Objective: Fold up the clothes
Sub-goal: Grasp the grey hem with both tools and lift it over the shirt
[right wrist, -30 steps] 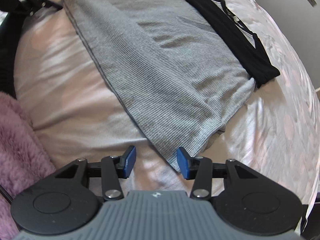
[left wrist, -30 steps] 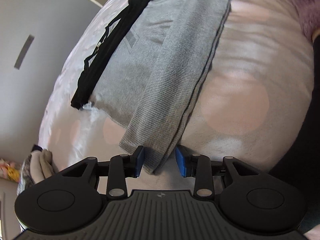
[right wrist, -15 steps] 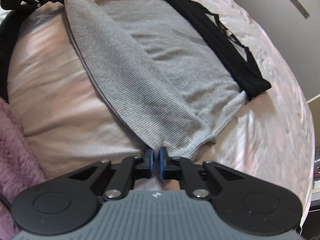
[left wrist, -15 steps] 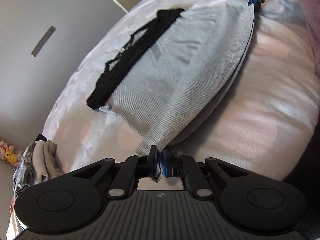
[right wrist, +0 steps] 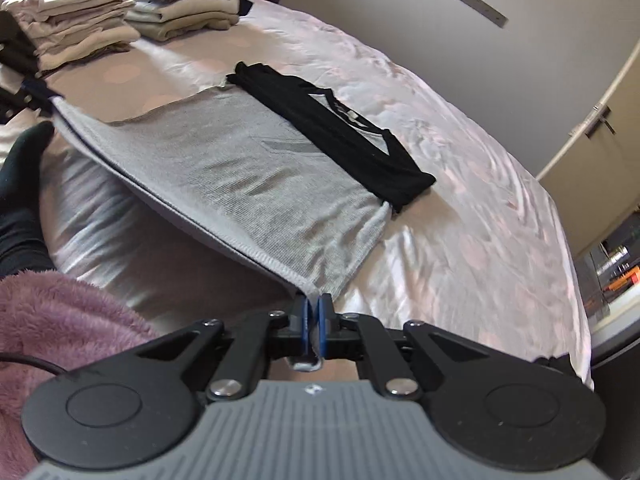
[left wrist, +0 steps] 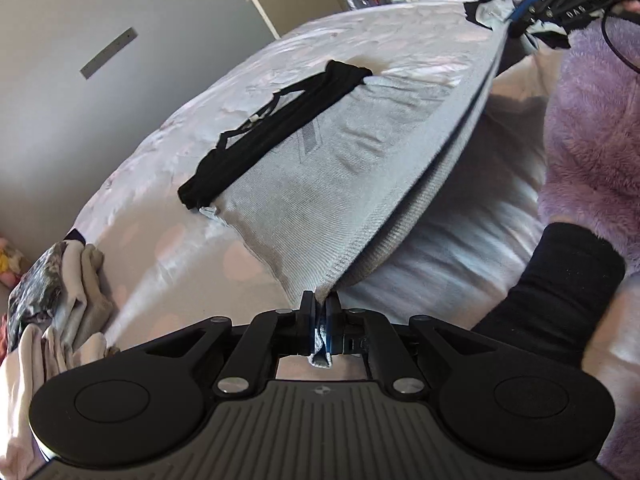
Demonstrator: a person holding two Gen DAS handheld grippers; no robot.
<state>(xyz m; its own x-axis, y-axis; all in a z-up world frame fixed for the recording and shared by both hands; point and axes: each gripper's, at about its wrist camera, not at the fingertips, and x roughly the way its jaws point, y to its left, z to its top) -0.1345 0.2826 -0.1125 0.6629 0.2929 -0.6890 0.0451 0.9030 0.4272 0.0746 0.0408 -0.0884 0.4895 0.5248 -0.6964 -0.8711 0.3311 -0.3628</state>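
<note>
A grey ribbed garment [left wrist: 344, 168] [right wrist: 248, 176] with black trim along its far side lies partly on the bed, its near hem lifted and stretched taut. My left gripper [left wrist: 319, 312] is shut on one hem corner. My right gripper [right wrist: 313, 312] is shut on the other corner. Each gripper shows in the other's view: the right gripper [left wrist: 520, 14] at the top right of the left wrist view, the left gripper [right wrist: 38, 94] at the left edge of the right wrist view. The black trim [left wrist: 276, 128] [right wrist: 336, 128] rests flat on the bedcover.
A pale pink dotted bedcover [right wrist: 460, 200] [left wrist: 168, 152] spreads under everything. Stacks of folded clothes [right wrist: 80, 12] [left wrist: 56, 280] sit at one end of the bed. A person's purple fleece sleeve [left wrist: 592, 140] [right wrist: 60, 312] and black cuff [left wrist: 560, 288] are close. A door [right wrist: 592, 136] stands beyond the bed.
Both grippers went from open around the hem corners to shut on them, then rose and rolled, lifting the near hem off the bed and pulling it taut.
</note>
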